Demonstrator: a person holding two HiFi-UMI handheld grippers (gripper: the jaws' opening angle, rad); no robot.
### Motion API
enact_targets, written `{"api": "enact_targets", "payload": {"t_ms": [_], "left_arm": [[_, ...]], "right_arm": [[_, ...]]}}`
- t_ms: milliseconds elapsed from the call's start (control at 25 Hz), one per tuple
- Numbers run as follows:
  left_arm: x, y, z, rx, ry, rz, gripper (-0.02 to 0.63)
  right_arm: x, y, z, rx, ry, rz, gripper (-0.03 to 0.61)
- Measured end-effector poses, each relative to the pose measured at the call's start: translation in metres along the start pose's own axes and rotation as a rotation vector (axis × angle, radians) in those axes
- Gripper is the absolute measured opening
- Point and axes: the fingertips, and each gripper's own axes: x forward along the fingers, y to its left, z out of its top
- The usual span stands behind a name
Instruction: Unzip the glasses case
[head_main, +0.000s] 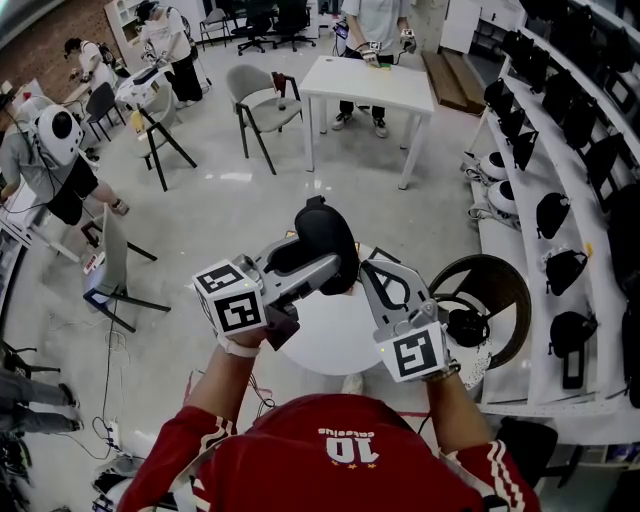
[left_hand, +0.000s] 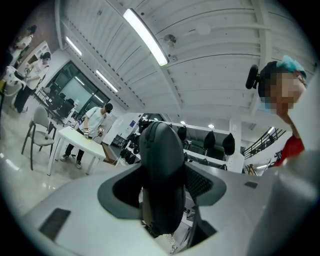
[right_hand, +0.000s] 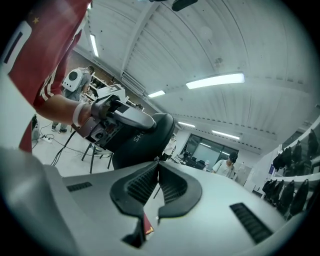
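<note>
The black glasses case is held up in the air above a small round white table. My left gripper clamps it across its width; in the left gripper view the case stands on end between the two pads, filling the gap of my left gripper. My right gripper comes at the case from the right. In the right gripper view its jaws are shut, and the tips of my right gripper pinch a small zipper pull at the edge of the case.
A white rectangular table with a person behind it stands farther off, with a grey chair beside it. Shelves with black bags run along the right. A round dark stool is by my right. Other people work at the left.
</note>
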Motion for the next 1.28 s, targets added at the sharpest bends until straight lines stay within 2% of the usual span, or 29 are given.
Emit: {"api": "enact_targets", "payload": {"t_ms": [320,680,760,1000,1280], "left_arm": [[0.001,0.001,-0.003,-0.009,0.036,0.004,0.264],[0.001,-0.001,-0.012,-0.028,0.072,-0.02,0.256],[0.001,-0.003,-0.012,-0.014,0.058,-0.035,0.256],[-0.004,-0.004,0.003,0.0,-0.055,-0.067,0.27],[-0.002,-0.008,0.012,0.044,-0.092,-0.078,0.284]], "right_arm": [[0.003,0.0,0.002,-0.118,0.018,0.033,0.017],[0.004,-0.007,0.002,-0.133,0.018,0.018,0.017],[0.003,-0.007,0.001,-0.116,0.016,0.028,0.015],[0.004,-0.004,0.009,-0.044,-0.013,0.058,0.015],[0.006,0.008,0.012,-0.036,-0.02,0.104,0.015]]}}
